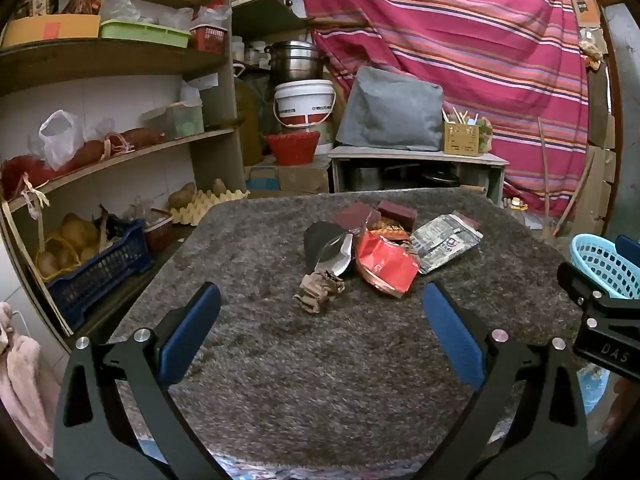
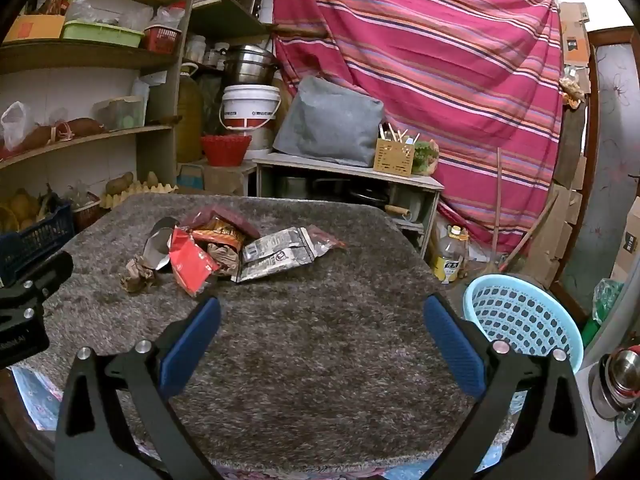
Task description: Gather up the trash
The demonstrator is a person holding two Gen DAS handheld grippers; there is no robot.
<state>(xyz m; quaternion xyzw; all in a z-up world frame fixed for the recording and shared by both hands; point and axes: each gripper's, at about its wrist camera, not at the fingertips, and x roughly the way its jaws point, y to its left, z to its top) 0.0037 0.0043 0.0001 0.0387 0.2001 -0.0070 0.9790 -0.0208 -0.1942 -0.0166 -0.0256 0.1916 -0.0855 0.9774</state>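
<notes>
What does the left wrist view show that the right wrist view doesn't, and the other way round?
Only the left wrist view shows the full blue crate of potatoes on the bottom shelf and a pink cloth at the lower left.

Only the right wrist view shows the whole light blue basket beside the table, a yellow-labelled bottle on the floor, and steel cups at the lower right.

Both show the trash pile on the grey rug, including the red wrapper and crumpled brown paper, with the left gripper and right gripper open and empty.

The left tool (image 1: 320, 312) hangs spread wide before a trash pile (image 1: 384, 252), possibly wrappers, on grey carpet (image 1: 320, 380).
</notes>
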